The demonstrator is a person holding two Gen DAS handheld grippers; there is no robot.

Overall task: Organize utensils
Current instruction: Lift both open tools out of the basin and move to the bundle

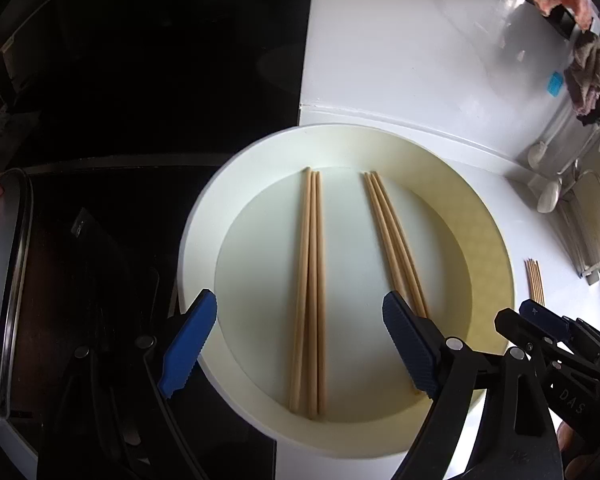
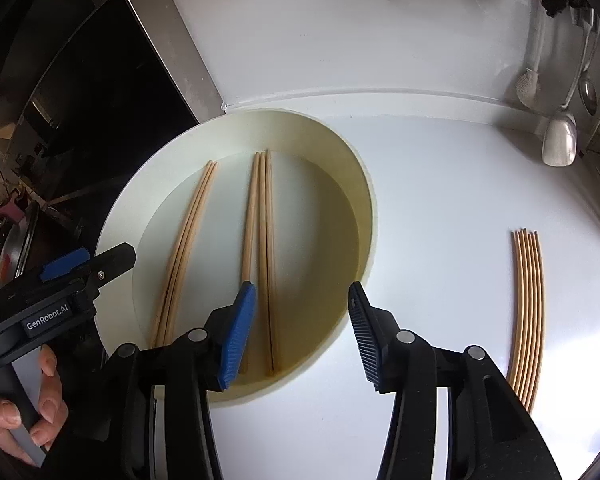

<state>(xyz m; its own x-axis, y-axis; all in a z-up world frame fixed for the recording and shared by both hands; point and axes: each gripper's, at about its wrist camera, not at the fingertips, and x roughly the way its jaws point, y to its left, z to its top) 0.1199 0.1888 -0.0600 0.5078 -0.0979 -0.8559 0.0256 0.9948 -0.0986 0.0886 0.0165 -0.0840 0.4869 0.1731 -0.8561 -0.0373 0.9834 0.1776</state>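
Two bundles of wooden chopsticks lie in a round cream plate [image 1: 204, 216], side by side and apart, all running away from the cameras. The left bundle [image 1: 310, 292] lies flat on the plate's floor, its sticks touching one another. In the left wrist view it sits between the blue pads of the left gripper [image 1: 300, 344], whose jaws stand wide; neither pad presses on the sticks, and the gripper hovers above them. The right bundle [image 1: 392, 240] slants a little; its near end passes behind the left gripper's right-hand pad in that view.

In the right wrist view the right gripper [image 2: 300, 332] has its jaws partly parted, with nothing clamped. The right bundle runs under its left-hand pad: one stick is hidden behind that pad, the others lie just inside the gap. The other pad hangs over the plate's right rim.

A third set of chopsticks [image 2: 528, 312] lies on the white desk [image 2: 440, 200], well right of the plate. A hand [image 2: 24, 408] grips the left gripper's handle.
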